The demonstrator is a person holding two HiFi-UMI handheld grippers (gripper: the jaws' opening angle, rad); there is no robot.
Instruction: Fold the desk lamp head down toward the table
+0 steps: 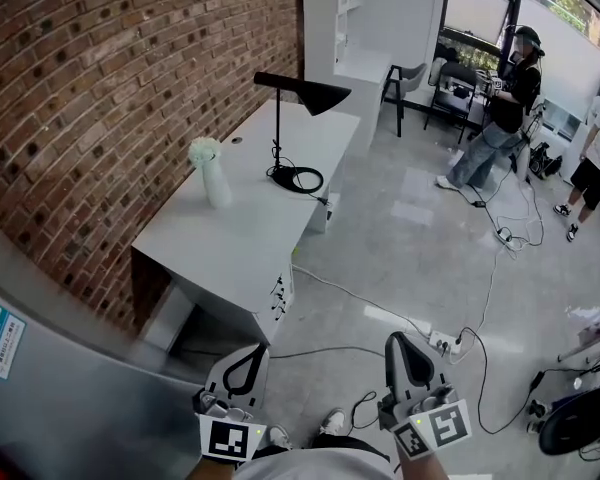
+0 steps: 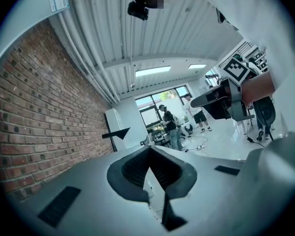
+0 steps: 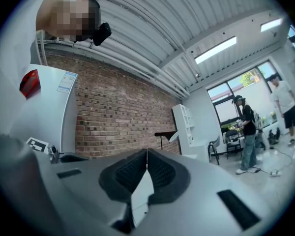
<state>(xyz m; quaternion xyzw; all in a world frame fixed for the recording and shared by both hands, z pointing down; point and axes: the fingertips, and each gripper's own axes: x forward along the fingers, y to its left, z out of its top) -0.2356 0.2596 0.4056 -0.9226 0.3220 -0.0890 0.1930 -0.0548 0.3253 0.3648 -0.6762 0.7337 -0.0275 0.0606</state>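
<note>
While both grippers hang well short of the white desk (image 1: pixel 248 236), approach is your step. Left gripper (image 1: pixel 248 360), right gripper (image 1: pixel 405 353): clenched, empty. Desk lamp (image 1: pixel 277 133): on desk, head (image 1: pixel 315 94) raised. Next: close in, unclench.

no print can be read. the label (image 1: pixel 0 336) on the white cabinet (image 1: pixel 80 378) is too blurred; the square marker (image 1: pixel 229 437) on the left tool (image 1: pixel 250 353) shows only a pattern.
</note>
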